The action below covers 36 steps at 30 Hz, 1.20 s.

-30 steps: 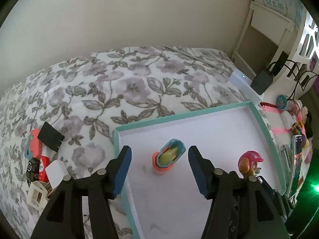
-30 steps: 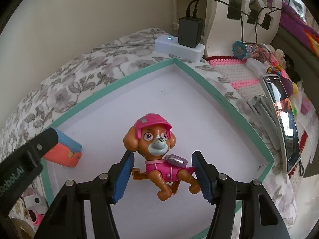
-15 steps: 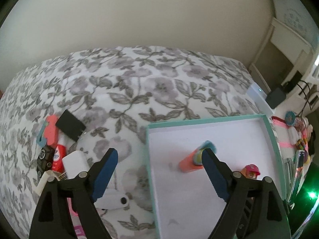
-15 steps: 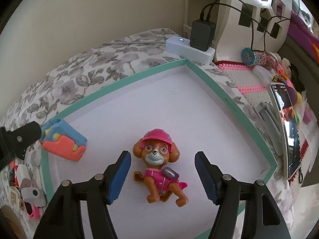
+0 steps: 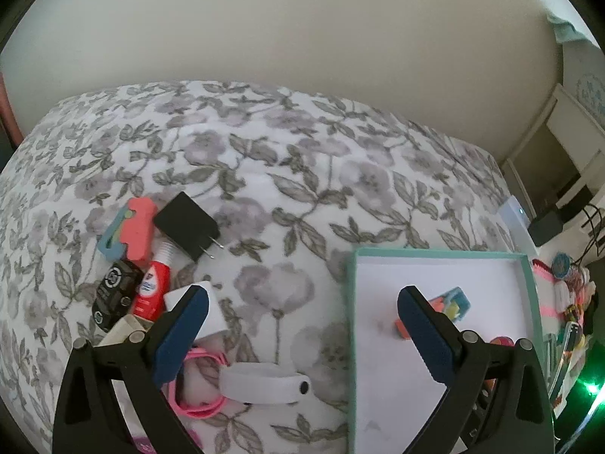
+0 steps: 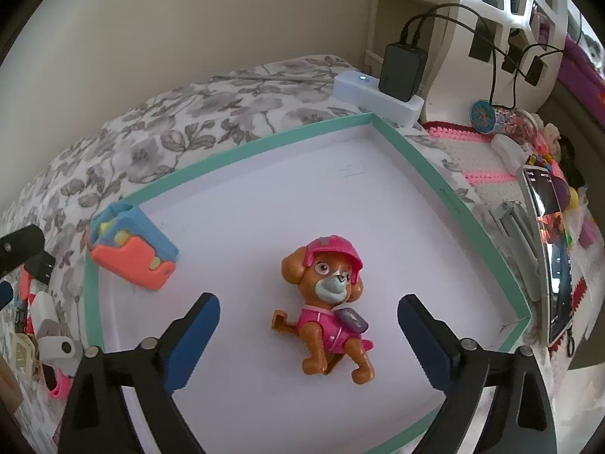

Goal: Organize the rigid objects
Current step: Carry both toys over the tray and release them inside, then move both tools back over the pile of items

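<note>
Floral bedding covers the bed (image 5: 287, 159), which stands against a plain cream wall and serves as the sorting surface. A shallow tray (image 6: 242, 147) with a mint rim lies on the bed near its right edge, apparently as the collecting place, since two toys already lie inside it. The pup (image 6: 329, 302) in a pink helmet sits near the tray's middle, and the block (image 6: 132, 249), coral and blue, lies close to the left rim, well apart from the pup. That spacing likely leaves room for more pieces.

The right tool (image 6: 308, 321) hangs above the tray with its jaws spread wide on either side of the pup, touching nothing; it holds nothing. The left tool (image 5: 300, 319) is likewise wide open and empty, straddling the tray's left rim, one jaw over the heap and the other over the tray floor.

The unsorted heap lies on the bedding left of the tray: a black plug (image 5: 187, 225), a coral clip (image 5: 130, 230), a red tube (image 5: 151, 289), a dark cube (image 5: 115, 295), a white adapter (image 5: 208, 314), a pink cable (image 5: 200, 386) and a white band (image 5: 264, 382). They crowd together, some touching or overlapping, so a clean grip will probably call for picking an outer piece first. The band, lying nearest the tray and free on most sides, seems the easiest candidate for the left tool.
</note>
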Available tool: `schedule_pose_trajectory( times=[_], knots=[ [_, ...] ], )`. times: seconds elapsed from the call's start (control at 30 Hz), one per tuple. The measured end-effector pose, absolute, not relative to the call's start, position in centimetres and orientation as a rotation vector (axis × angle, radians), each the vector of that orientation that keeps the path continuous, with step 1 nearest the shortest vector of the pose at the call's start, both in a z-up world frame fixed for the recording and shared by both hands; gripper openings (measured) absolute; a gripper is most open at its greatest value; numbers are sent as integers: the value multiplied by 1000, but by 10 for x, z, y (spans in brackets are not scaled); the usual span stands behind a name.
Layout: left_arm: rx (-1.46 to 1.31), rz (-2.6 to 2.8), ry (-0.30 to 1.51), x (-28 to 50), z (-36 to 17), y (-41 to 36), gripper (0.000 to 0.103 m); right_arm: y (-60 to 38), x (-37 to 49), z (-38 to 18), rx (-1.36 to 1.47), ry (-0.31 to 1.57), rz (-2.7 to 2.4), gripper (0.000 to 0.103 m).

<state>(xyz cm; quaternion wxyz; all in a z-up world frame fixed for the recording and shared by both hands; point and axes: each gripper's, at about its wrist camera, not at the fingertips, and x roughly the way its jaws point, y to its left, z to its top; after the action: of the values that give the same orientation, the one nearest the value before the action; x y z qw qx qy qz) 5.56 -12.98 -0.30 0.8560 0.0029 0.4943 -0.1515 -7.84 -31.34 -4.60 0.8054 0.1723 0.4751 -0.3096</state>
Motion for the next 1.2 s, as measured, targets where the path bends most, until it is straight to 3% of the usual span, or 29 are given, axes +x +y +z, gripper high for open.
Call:
schedule_pose_trajectory(
  times=[0.53,1.2],
  knots=[
    [17,-251,903,49,19,-89,100,-284,-79,-17,350,927,-582,103],
    [13,-83,998,42,23,-14,100,-199,-56,-10,287,984,-338,103]
  ],
)
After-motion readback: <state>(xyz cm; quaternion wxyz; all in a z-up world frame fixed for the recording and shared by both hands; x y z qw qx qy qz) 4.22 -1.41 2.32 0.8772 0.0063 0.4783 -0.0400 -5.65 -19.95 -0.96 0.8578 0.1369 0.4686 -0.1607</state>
